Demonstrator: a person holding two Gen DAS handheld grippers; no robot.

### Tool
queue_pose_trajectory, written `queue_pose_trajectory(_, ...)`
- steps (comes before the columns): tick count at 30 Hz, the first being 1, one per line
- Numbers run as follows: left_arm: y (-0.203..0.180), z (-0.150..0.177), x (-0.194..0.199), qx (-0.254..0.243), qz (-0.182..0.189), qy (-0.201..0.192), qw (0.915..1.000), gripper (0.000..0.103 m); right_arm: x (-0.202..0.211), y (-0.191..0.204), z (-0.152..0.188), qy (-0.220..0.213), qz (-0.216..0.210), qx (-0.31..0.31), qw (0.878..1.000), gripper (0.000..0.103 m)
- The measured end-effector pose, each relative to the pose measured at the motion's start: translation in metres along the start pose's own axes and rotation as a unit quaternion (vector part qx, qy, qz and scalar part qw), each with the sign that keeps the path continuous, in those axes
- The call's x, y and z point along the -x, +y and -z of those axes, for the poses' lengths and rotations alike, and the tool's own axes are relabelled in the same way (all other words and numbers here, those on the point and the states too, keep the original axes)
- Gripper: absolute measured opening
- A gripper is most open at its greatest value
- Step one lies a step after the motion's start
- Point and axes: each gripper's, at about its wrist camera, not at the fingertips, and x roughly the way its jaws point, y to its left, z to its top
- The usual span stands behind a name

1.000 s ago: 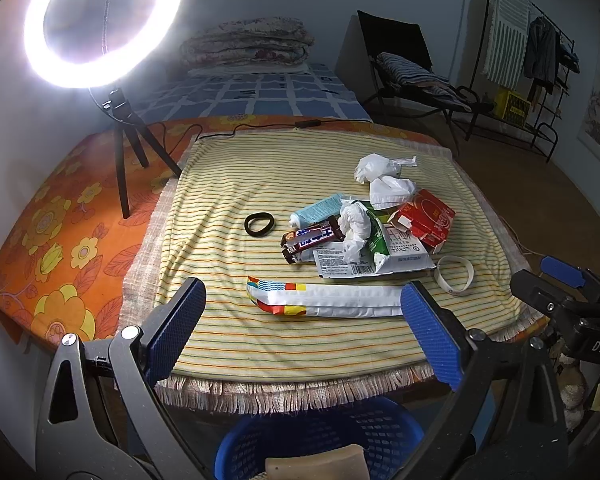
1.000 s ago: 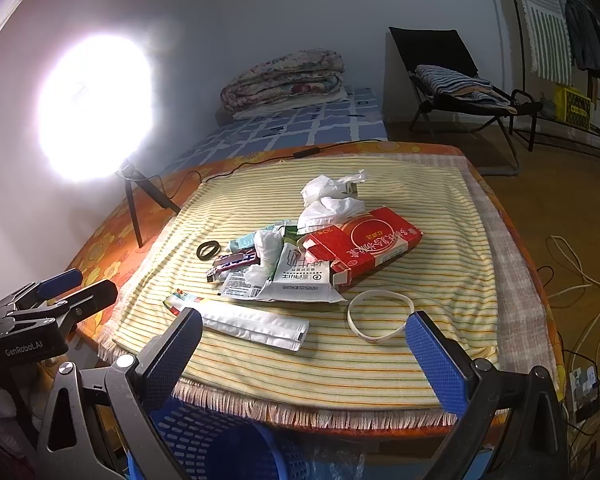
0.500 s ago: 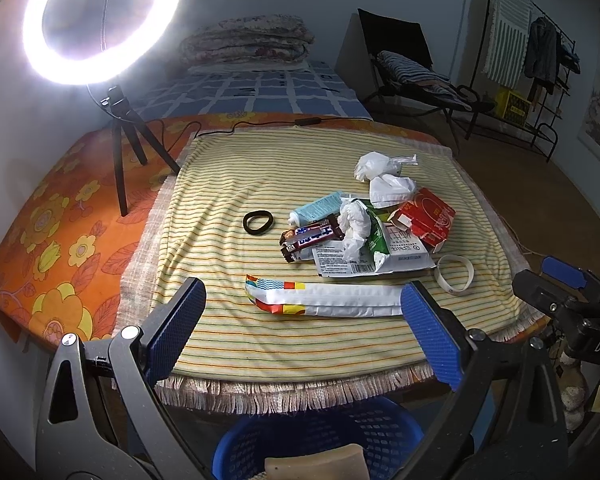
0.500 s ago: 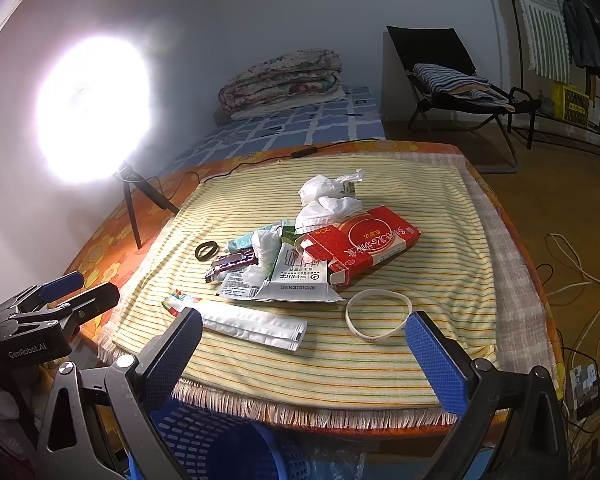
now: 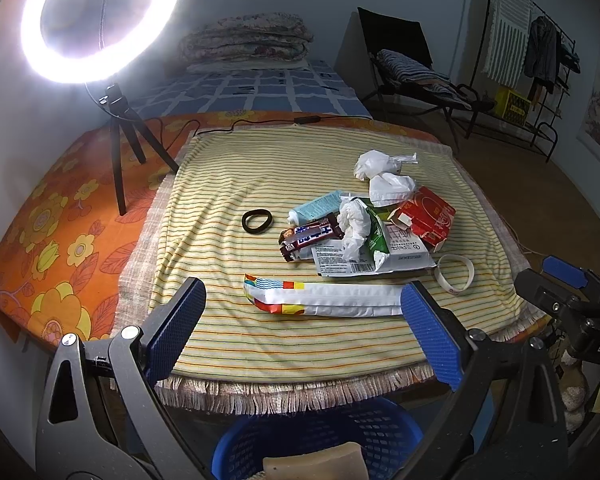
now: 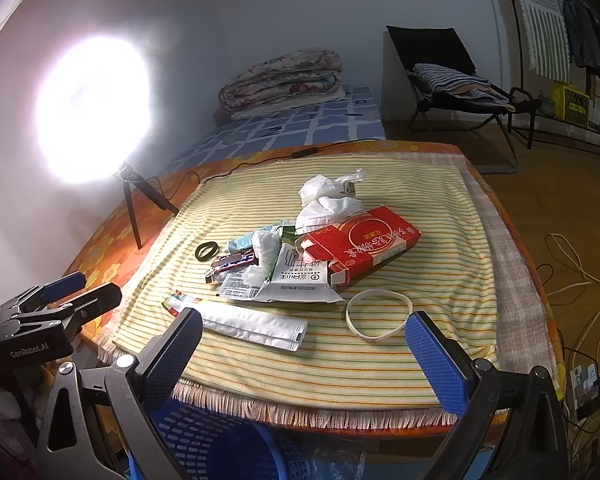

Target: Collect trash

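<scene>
Trash lies in a pile on the striped cloth: a long white wrapper (image 5: pixel 324 300) (image 6: pixel 244 322) nearest the front edge, a red box (image 5: pixel 428 216) (image 6: pixel 364 242), a brown candy bar wrapper (image 5: pixel 308 236), a white pouch (image 5: pixel 380 258) (image 6: pixel 296 280), crumpled white tissues (image 5: pixel 380 168) (image 6: pixel 324 200) and a teal tube (image 5: pixel 318 206). My left gripper (image 5: pixel 302 322) is open and empty, short of the front edge. My right gripper (image 6: pixel 302 354) is open and empty, also short of the edge. A blue basket (image 5: pixel 320 436) (image 6: pixel 220 452) sits below the front edge.
A black hair tie (image 5: pixel 257 221) and a white rubber band (image 5: pixel 456 278) (image 6: pixel 378 316) lie on the cloth. A ring light on a tripod (image 5: pixel 116 136) stands at the left. A bed, a folding chair and a clothes rack are behind.
Both grippers have drifted very slightly; the trash has not moved and both stay open.
</scene>
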Motion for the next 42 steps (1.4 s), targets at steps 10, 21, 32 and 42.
queue_pose_trajectory(10,0.0,0.0,-0.002,0.0,0.0,0.002,1.0,0.1,0.0,-0.001,-0.001,0.001,0.001,-0.003,1.0,0.103)
queue_pose_trajectory(21,0.028,-0.01,-0.01,0.03,-0.013,-0.002,0.9995,0.1,-0.001,-0.019,-0.003,-0.023,0.019,-0.026,0.999,0.103)
queue_pose_trajectory(32,0.056,-0.023,-0.038,0.066,-0.005,0.033,0.9973,0.092,-0.025,-0.048,-0.006,0.002,0.044,-0.054,0.998,0.102)
queue_pose_trajectory(42,0.086,-0.038,-0.098,0.134,0.008,0.096,0.9864,0.068,-0.072,-0.065,0.003,0.086,0.054,-0.054,0.993,0.089)
